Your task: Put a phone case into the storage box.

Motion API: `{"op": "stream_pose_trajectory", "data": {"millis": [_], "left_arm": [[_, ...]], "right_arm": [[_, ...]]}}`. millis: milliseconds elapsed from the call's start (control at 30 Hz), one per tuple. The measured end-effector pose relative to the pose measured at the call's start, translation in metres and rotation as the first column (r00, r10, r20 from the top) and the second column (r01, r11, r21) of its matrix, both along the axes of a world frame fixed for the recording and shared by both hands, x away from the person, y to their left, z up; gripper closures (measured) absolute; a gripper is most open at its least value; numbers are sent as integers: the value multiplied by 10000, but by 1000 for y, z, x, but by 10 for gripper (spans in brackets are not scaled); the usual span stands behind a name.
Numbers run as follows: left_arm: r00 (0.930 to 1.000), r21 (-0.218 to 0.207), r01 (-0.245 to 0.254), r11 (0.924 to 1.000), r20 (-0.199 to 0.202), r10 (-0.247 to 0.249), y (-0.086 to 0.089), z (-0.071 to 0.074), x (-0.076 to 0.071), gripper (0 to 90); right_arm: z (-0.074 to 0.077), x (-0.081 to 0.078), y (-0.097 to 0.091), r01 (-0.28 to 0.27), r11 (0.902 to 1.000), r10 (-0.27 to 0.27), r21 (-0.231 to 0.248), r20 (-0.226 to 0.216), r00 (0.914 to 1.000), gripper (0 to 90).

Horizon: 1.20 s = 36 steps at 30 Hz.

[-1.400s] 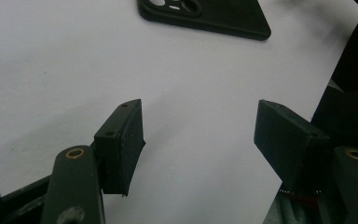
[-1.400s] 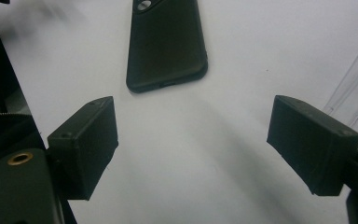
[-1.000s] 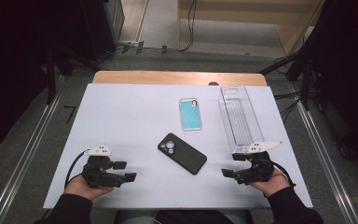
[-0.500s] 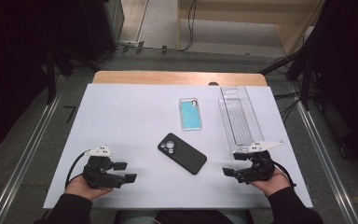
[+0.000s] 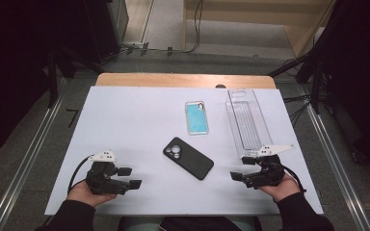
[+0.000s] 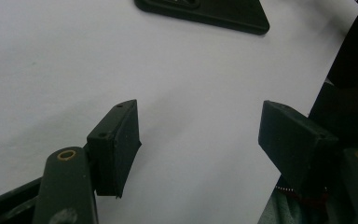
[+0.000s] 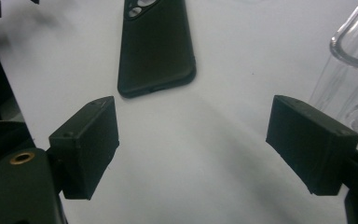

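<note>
A black phone case (image 5: 188,158) lies camera-side up near the middle of the white table (image 5: 125,125); the same black case (image 7: 156,44) appears ahead of my right jaws, and its edge (image 6: 205,10) ahead of my left jaws. A teal phone case (image 5: 196,117) rests farther back. My left gripper (image 5: 129,177) sits at the front left, open and empty, pointing right. My right gripper (image 5: 238,174) sits at the front right, open and empty, pointing left toward the black case. Both left fingers (image 6: 116,144) and right fingers (image 7: 86,144) stand wide apart over bare table.
A clear plastic tray (image 5: 248,121) lies lengthwise at the right, just behind my right gripper; its rim (image 7: 354,46) shows beside the right jaw. A wooden strip (image 5: 183,80) borders the table's far edge. Metal rails run along both sides.
</note>
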State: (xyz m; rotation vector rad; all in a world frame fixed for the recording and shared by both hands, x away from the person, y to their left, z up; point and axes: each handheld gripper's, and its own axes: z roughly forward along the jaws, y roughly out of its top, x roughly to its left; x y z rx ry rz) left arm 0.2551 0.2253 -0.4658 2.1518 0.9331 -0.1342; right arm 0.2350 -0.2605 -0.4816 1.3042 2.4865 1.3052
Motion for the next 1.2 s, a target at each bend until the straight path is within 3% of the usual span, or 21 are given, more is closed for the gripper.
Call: {"op": "stream_pose_trajectory", "data": {"millis": [167,833,1200], "left_arm": [[10000,38,-13,10000,13,13,0,0,0,295],[9996,65,-264,9996,-19,265,1,0,2,295],[9979,-189,-647,9977,69,648,4,2,4,295]], "right_arm": [[0,1,-1,182,9998,-182,52,-7,9998,152],[0,1,2,-88,9998,89,152,-60,9999,152],[5,1,9,-146,9994,153,325,-193,9997,153]]}}
